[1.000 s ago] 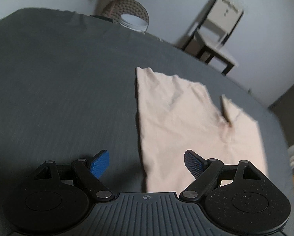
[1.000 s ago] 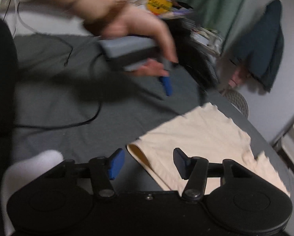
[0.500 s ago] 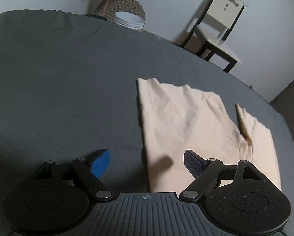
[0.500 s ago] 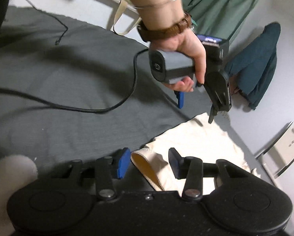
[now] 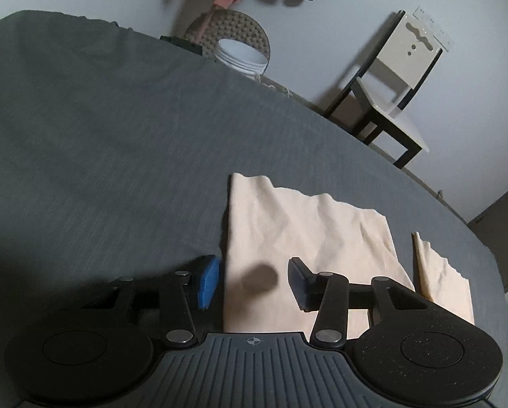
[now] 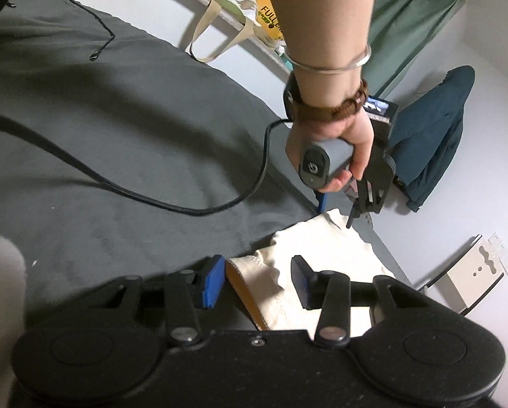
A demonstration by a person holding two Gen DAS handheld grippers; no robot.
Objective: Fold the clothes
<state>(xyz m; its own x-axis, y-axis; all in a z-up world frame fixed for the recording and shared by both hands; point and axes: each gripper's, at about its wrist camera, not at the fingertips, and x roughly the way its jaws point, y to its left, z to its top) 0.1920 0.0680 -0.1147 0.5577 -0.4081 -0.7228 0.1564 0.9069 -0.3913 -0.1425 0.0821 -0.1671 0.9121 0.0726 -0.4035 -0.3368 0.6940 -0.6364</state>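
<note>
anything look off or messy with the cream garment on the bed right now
Mostly tidy. The cream garment lies flat on the grey sheet, but its far edge is rippled, and a narrow flap sticks out separately on the right. A black cable trails across the sheet nearby.

The left claw [image 5: 252, 282] has a black body with a ribbed grey top plate bearing a small crosshair mark, two round black discs at the sides, and black linkage bars pinned with silver screws. Its fingers end in blue ridged pads [image 5: 208, 282]. The right claw [image 6: 257, 280] is built alike, black throughout, with the same silver pins and blue pads. Seen from the right wrist view, the person's left hand [image 6: 335, 149] wears a thin silver bangle and a brown braided band; the handle is grey, with a round emblem at its end and a black cable [image 6: 152, 200].
</note>
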